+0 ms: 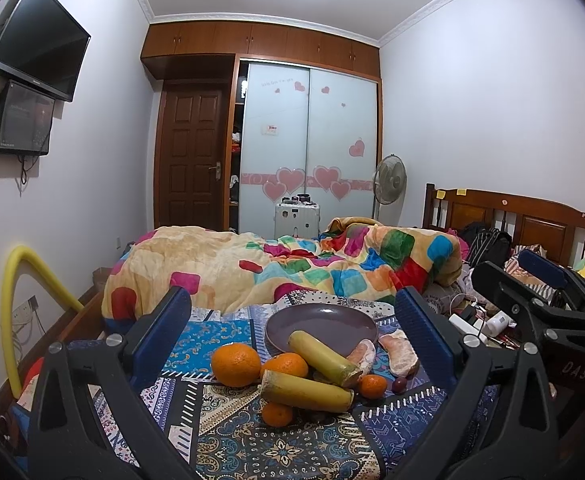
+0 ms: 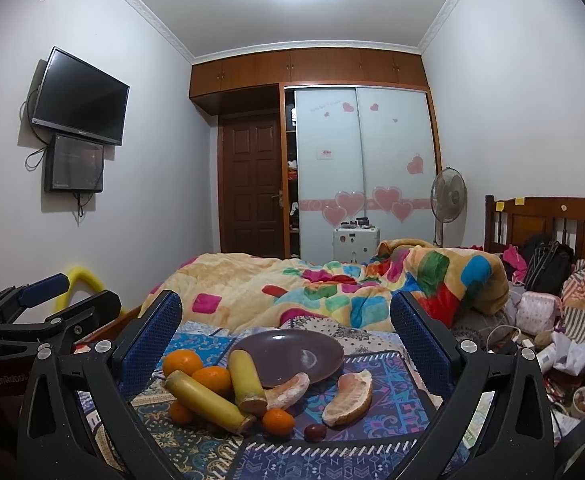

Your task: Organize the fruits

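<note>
An empty purple plate (image 1: 320, 322) (image 2: 288, 350) lies on a patterned cloth on the bed. In front of it are two oranges (image 1: 236, 364) (image 2: 182, 363), two small mandarins (image 1: 372, 386) (image 2: 278, 420), two yellow cane pieces (image 1: 306, 392) (image 2: 246, 376), two peeled pomelo segments (image 1: 398, 354) (image 2: 350, 394) and a small dark fruit (image 1: 399, 385) (image 2: 314, 432). My left gripper (image 1: 292, 298) (image 2: 72, 292) is open and holds nothing, hovering short of the pile. To its right, my right gripper (image 2: 285, 300) (image 1: 512, 270) is likewise open with nothing between its fingers.
A rumpled multicoloured blanket (image 1: 276, 264) covers the bed behind the plate. Bags, cables and small clutter (image 2: 540, 320) crowd the right side by the wooden headboard (image 2: 552, 220). A yellow foam tube (image 1: 16, 304) arches at the left bed edge.
</note>
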A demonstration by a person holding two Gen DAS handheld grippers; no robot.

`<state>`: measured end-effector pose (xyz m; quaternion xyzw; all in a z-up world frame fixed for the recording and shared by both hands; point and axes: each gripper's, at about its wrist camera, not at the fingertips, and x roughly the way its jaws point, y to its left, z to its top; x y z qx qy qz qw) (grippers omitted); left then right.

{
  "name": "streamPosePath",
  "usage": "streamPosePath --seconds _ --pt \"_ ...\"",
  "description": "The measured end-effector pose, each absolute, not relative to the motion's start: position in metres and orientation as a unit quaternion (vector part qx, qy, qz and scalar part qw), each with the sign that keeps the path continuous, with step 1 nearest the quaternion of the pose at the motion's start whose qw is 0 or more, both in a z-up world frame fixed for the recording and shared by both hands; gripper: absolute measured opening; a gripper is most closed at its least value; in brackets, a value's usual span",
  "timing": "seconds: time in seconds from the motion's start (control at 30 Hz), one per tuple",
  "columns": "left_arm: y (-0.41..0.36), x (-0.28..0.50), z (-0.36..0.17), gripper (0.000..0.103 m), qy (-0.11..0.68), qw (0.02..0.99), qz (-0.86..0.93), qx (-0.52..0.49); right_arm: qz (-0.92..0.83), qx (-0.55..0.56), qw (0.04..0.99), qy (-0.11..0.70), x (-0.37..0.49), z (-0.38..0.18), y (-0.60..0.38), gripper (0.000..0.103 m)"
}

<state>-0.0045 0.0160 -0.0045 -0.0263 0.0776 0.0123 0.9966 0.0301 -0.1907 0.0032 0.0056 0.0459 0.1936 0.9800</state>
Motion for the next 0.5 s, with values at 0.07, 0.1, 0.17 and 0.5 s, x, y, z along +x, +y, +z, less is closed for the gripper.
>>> streamPosePath --seconds 0.07,0.1,0.17,0.5 --pt "0.0163 -0.0045 -0.0045 0.103 0.077 0.997 0.012 -0.027 0.193 0.006 0.980 0.046 0.0306 0.0028 -0.1910 0.103" --pt "0.0166 -0.0045 -0.0046 0.103 0.077 0.997 0.012 -0.027 0.193 0.007 0.980 0.047 0.0309 0.0024 -0.1915 0.103" --pt "0.0161 -0.0044 -0.0048 0.103 0.077 0.997 0.012 -0.027 0.193 0.007 0.980 0.048 0.0316 0.0019 -0.1918 0.103" --pt "0.0165 -0.0002 -0.0103 0.103 0.085 0.996 0.014 -0.028 0.188 0.009 0.981 0.053 0.0368 -0.0021 -0.1923 0.103"
